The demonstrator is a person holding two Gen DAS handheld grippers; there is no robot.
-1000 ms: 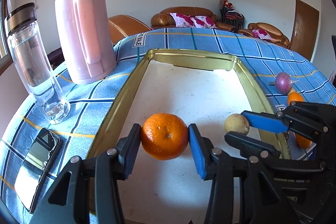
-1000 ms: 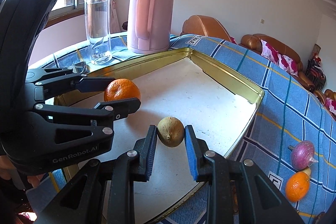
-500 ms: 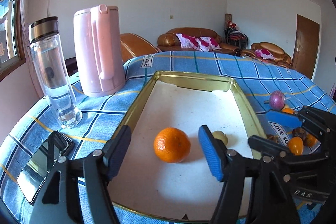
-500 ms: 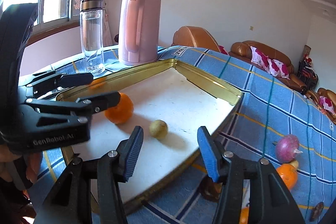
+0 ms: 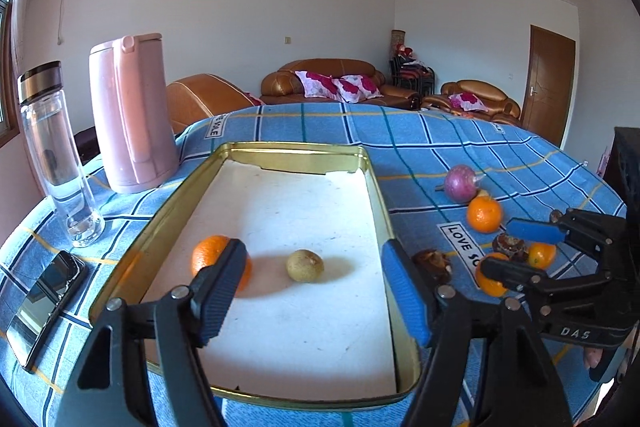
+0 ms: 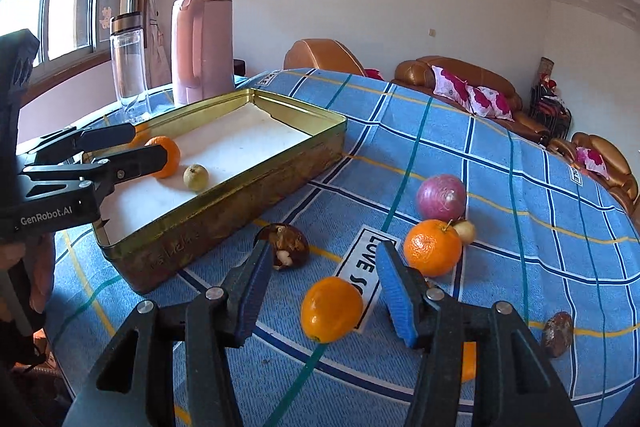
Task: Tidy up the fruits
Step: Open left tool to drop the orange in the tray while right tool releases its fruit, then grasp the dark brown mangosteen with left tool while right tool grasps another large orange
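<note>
Right wrist view: right gripper (image 6: 318, 289) parted, nothing clasped; small orange fruit (image 6: 331, 308) dead ahead between the jaws, untouched, long axis slanting up to the right. Nearer to this hand than to the left. Left gripper (image 5: 314, 289) opening, empty, over gold tray (image 5: 375, 187); orange (image 5: 208, 254) and pale fruit (image 5: 305, 265) lying inside. Beyond: round orange (image 6: 432, 247), purple onion (image 6: 441, 197) on blue checked cloth (image 6: 520, 211); pink kettle (image 6: 202, 49), sofas behind.

Our left blue pad (image 5: 218, 293) is covering part of the orange (image 5: 208, 259) in the tin. We are losing another orange (image 6: 469, 361) behind our right finger (image 6: 400, 291).
</note>
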